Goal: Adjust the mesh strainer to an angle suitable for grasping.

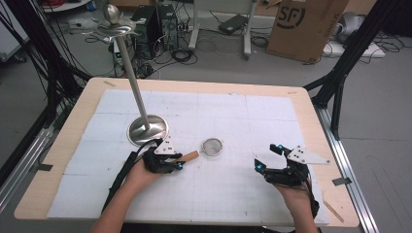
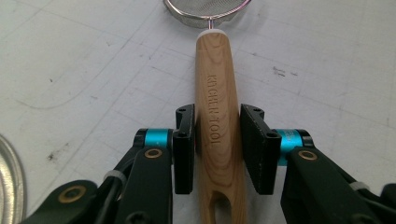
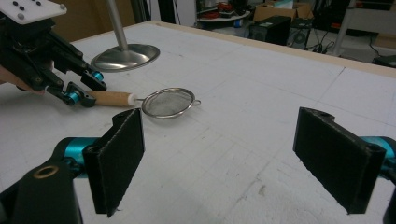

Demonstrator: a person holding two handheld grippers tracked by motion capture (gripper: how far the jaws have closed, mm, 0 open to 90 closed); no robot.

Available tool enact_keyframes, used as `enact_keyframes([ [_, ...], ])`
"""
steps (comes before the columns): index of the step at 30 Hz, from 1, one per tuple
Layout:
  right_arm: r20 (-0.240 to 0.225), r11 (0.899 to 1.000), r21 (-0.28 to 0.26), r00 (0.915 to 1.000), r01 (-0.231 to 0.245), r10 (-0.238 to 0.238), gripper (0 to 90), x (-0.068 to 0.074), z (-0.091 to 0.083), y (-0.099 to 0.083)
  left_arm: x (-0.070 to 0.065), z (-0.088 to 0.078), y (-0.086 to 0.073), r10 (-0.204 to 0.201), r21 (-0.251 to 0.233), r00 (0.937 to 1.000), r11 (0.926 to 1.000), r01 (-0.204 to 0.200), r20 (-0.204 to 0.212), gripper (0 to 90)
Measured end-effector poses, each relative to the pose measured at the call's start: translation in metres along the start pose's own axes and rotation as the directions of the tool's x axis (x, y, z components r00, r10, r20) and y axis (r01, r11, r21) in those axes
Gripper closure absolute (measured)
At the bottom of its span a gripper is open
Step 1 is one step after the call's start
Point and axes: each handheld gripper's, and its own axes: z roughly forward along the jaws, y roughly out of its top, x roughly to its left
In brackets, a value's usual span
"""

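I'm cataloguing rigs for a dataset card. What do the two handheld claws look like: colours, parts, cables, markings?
Both the left claw and the right claw are black linkage frames with teal collars and brass pivot pins. Each ends in two flat rectangular black pads. A grey three-cornered plate with dark dots tops each one. A black cable trails from the left claw along the forearm. No sleeves are visible.

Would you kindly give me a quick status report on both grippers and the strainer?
Left hand-held gripper shut on strainer handle. Right hand-held gripper open, empty. Strainer on table, steel stand close behind, nothing blocking.
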Motion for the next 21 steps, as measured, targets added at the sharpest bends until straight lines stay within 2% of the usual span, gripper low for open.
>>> enact_keyframes([
  [6, -0.003, 1.000, 0.006, 1.0000, 0.002, -0.002, 15.5, 0.0006, 0.0013, -0.0003, -0.0003, -0.0027, 0.0007, -0.005, -0.013, 1.0000, 0.9999, 0.005, -0.002, 69.2],
  [17, -0.004, 1.000, 0.009, 1.0000, 0.002, -0.002, 15.5, 0.0015, 0.0018, -0.0002, 0.0002, 0.0029, 0.0003, -0.039, 0.007, 0.9989, 0.9992, 0.039, 0.027, 66.9],
  [21, -0.003, 1.000, 0.010, 1.0000, 0.003, -0.003, 15.5, 0.0016, 0.0022, -0.0003, -0.0004, 0.0024, 0.0020, -0.021, 0.017, 0.9995, 0.9996, 0.021, 0.023, 67.5],
])
